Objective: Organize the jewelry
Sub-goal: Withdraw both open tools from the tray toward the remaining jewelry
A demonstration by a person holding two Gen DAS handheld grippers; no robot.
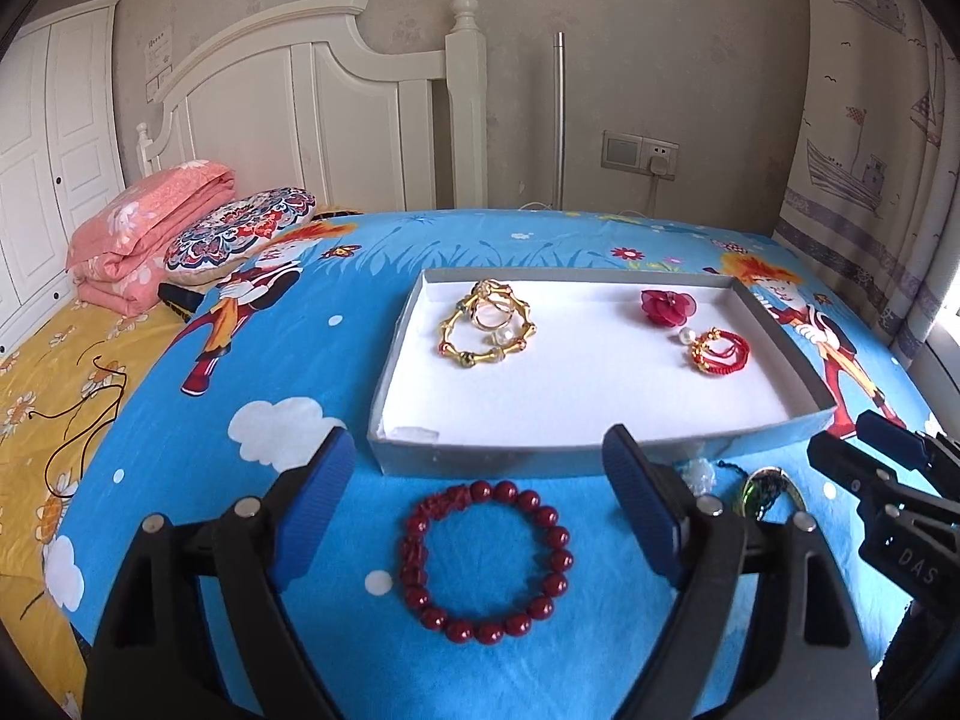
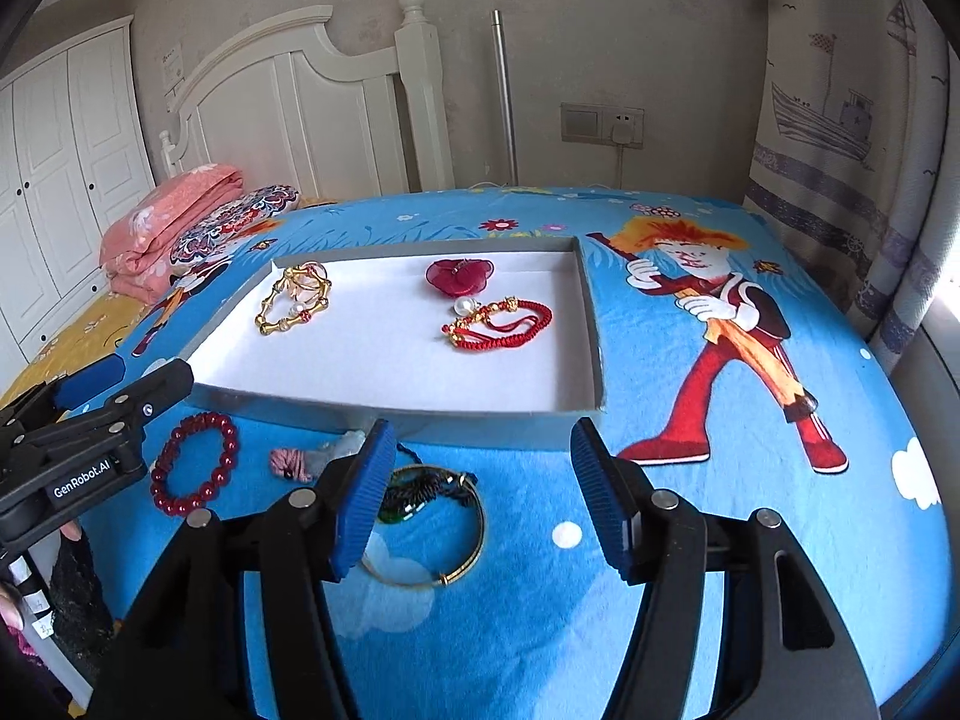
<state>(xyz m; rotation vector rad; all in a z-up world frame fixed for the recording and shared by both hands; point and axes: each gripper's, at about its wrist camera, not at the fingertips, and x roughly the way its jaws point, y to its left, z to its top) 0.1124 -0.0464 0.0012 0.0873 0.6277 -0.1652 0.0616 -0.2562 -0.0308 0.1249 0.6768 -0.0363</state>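
**Two open grippers poised over jewelry outside the tray**

On the bed, the left gripper (image 1: 474,480), jaws spread wide, frames a red bead bracelet (image 1: 485,562) lying just outside the tray's (image 1: 480,459) near edge, likely for pickup. The right gripper (image 2: 483,480), also open, hovers above a gold bangle (image 2: 441,531).

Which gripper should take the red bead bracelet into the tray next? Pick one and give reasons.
Left. The left gripper is open, with the red bead bracelet lying directly between its fingers, just short of the tray. The right gripper is open over the gold bangle instead, off to the side.
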